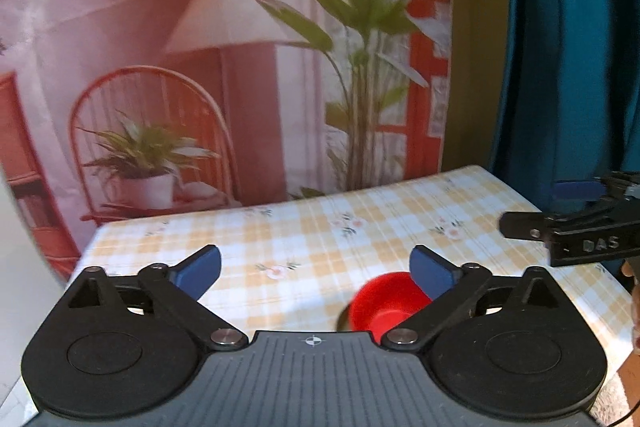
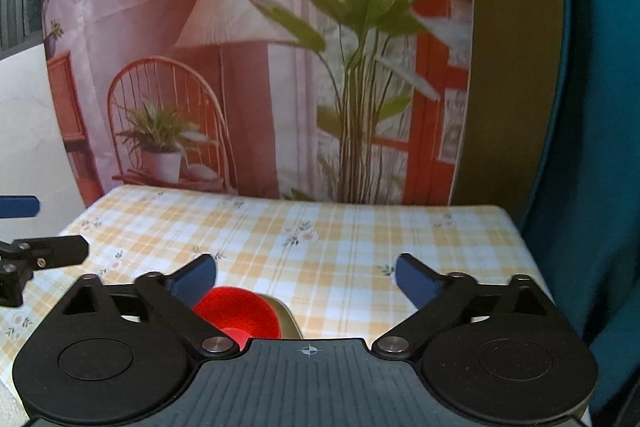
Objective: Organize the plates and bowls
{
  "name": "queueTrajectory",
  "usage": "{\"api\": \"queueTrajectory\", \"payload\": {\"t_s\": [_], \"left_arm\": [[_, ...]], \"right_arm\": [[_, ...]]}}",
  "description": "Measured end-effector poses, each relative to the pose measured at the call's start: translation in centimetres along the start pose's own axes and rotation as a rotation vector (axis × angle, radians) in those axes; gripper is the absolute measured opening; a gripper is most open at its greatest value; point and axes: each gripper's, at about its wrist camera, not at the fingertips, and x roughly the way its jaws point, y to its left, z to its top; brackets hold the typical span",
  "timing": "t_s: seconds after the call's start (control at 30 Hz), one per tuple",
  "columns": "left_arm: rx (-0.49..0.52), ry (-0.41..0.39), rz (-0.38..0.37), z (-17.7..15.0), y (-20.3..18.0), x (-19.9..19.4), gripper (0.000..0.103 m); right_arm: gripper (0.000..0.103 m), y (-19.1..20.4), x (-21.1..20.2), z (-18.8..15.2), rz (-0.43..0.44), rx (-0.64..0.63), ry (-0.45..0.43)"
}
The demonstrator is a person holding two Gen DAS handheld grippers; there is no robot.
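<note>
Checked worktop (image 1: 304,227), red bowl (image 1: 380,303) on beige plate (image 2: 289,319), left gripper (image 1: 316,267) spread, right gripper (image 2: 306,277) spread, both empty above, printed backdrop (image 1: 200,47), teal curtain (image 1: 568,47) behind.

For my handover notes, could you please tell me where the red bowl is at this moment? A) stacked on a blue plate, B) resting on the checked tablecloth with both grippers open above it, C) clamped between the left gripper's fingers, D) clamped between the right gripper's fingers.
B: the red bowl sits on the checked tablecloth, and the left gripper and right gripper both stand wide open, holding nothing.
</note>
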Motion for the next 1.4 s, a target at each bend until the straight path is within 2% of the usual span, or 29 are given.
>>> {"api": "queueTrajectory", "payload": {"t_s": [0.13,0.27,0.43,0.7,1.0,1.4], "left_arm": [[0.014,-0.006,0.085,0.5,0.2,-2.2,0.103],[0.033,-0.049,0.159,0.3,0.0,-4.7,0.103],[0.019,-0.059,0.104,0.0,-0.1,-7.0,0.103],[-0.004,-0.103,0.140,-0.6,-0.3,-8.5,0.103],[-0.030,-0.090,0.157,-1.0,-0.1,-8.3,0.103],[-0.074,-0.078,0.144,-1.3,0.3,-8.5,0.103]], "right_arm": [[0.103,0.6,-2.4,0.0,0.010,0.031,-0.030],[0.103,1.2,-4.7,-0.2,-0.012,0.067,-0.058],[0.103,2.0,-7.0,-0.7,-0.036,0.066,-0.096],[0.103,2.1,-8.6,-1.5,-0.045,0.076,-0.105],[0.103,2.7,-8.9,-1.8,-0.033,0.066,-0.101],[0.103,3.0,-9.6,-1.7,-0.035,0.055,-0.121]]}}
